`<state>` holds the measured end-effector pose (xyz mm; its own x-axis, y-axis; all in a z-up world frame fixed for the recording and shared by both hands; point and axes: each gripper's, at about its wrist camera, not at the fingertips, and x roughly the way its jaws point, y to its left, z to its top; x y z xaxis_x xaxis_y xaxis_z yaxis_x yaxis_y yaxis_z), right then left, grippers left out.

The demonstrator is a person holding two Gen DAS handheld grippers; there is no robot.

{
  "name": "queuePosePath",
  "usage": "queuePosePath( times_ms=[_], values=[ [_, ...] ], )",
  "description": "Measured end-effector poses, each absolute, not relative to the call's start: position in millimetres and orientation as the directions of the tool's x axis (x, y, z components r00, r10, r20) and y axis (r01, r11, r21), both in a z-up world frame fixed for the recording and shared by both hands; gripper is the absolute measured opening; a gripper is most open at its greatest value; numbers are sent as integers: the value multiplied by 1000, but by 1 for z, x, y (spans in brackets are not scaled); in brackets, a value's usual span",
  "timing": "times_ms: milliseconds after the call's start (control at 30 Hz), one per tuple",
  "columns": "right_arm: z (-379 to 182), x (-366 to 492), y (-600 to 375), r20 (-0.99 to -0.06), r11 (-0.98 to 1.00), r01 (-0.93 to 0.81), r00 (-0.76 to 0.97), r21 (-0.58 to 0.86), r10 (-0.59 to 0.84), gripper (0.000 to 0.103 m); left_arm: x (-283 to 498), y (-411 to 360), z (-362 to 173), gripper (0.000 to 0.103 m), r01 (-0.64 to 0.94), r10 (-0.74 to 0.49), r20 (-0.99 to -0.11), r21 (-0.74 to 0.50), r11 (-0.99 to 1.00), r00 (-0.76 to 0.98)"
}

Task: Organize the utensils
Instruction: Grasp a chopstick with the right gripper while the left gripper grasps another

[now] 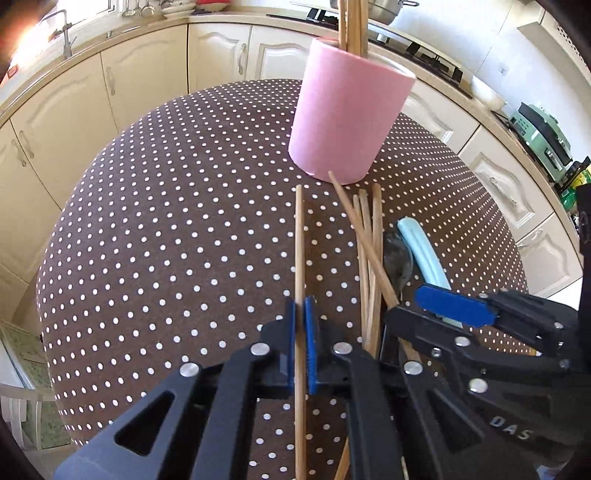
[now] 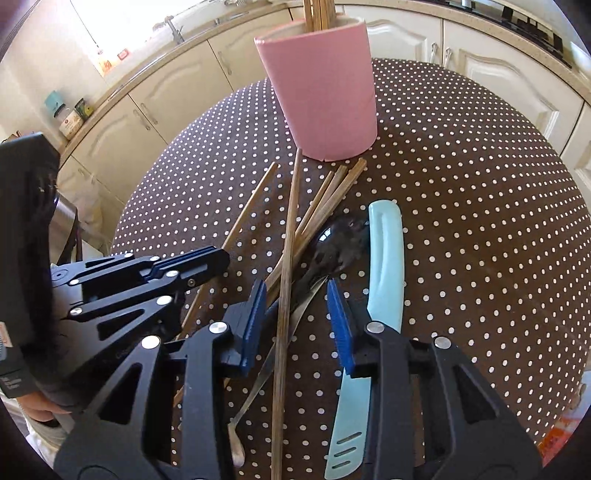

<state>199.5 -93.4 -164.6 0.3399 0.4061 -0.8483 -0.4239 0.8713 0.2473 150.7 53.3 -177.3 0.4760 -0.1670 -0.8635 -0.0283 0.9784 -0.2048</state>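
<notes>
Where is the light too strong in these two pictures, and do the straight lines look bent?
Left wrist view: glare burns out the window corner at top left; the counter edge bows from fisheye distortion. Right wrist view: the window behind the pink cup is washed out; the dotted table curves like a dome, and the metal spoon mirrors light.

Cream cabinets (image 1: 218, 55) — sunlit window (image 1: 92, 7)

we see a round table (image 2: 461, 192) in brown, white-dotted cloth; on it stand a pink holder (image 2: 325, 92) and lie loose wooden chopsticks (image 2: 325, 201), a metal spoon (image 2: 332, 251) and a pale blue spatula (image 2: 386, 258).
</notes>
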Motion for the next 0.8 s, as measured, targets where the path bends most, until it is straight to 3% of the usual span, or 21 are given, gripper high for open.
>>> queuePosePath(
  times_ms=[233, 367, 800],
  values=[
    [-172, 201, -86, -856, 869, -427, 322, 249, 404, 19, 162, 44, -179, 5, -23, -165, -867, -199, 980, 469],
    [-166, 201, -90, -843, 869, -421, 341, 259, 416, 7, 170, 36, -178, 5, -17, -175, -861, -208, 978, 478],
    [-137, 190, -121, -754, 852, -435, 445, 291, 484, 6, 155, 30, -137, 5, 44, -212, -760, -235, 971, 614]
  ],
)
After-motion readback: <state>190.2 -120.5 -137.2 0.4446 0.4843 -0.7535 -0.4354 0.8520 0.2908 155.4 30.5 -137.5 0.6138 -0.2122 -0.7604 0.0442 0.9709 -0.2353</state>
